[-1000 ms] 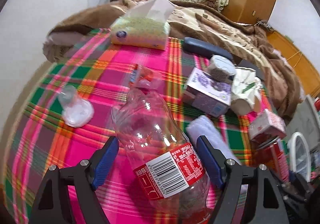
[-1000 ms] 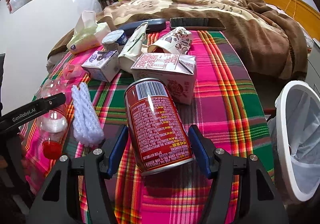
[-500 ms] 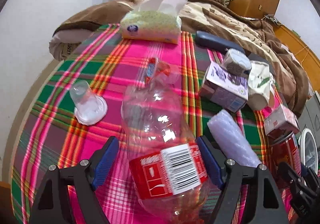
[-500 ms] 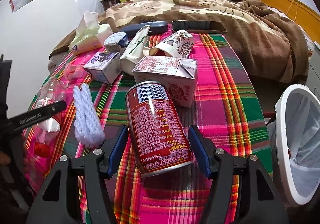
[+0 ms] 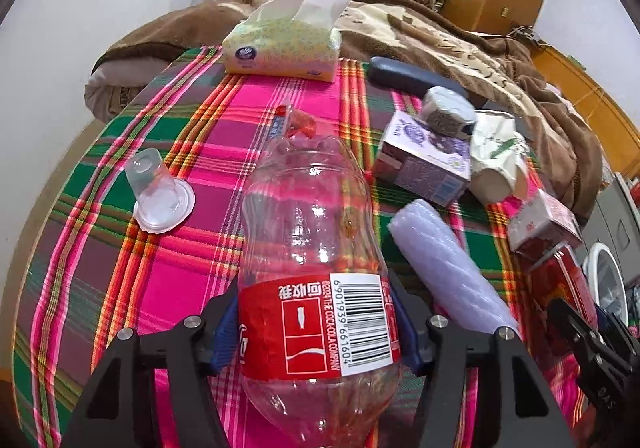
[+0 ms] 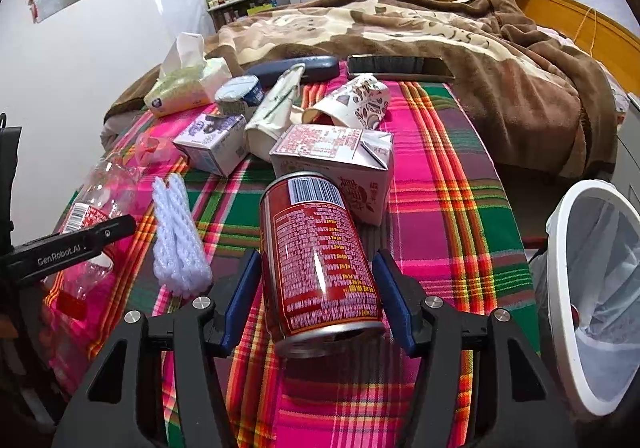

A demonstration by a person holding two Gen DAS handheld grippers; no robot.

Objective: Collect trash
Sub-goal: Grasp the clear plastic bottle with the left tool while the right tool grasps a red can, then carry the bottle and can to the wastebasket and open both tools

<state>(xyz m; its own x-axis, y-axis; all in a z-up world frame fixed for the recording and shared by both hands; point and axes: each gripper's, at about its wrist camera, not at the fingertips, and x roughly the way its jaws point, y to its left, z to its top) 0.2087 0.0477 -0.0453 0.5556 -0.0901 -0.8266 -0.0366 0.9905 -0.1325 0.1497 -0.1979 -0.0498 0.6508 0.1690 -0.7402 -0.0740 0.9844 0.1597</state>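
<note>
Two grippers work over the plaid-covered desk (image 6: 440,176). At far left an upturned clear cup (image 5: 158,188) stands near the tissue pack (image 5: 280,48). The left gripper (image 5: 316,328) has its jaws closing on the clear cola bottle (image 5: 308,248); both blue pads seem to press its red label, though the bottle hides the contact. Right of it lies a white foam sleeve (image 6: 178,236). The right gripper (image 6: 316,296) has its jaws closing around the red can (image 6: 316,260), lying on the cloth, a narrow gap still showing beside the right pad. A pink carton (image 6: 336,160) sits just beyond. At far right stands the white bin (image 6: 592,288).
</note>
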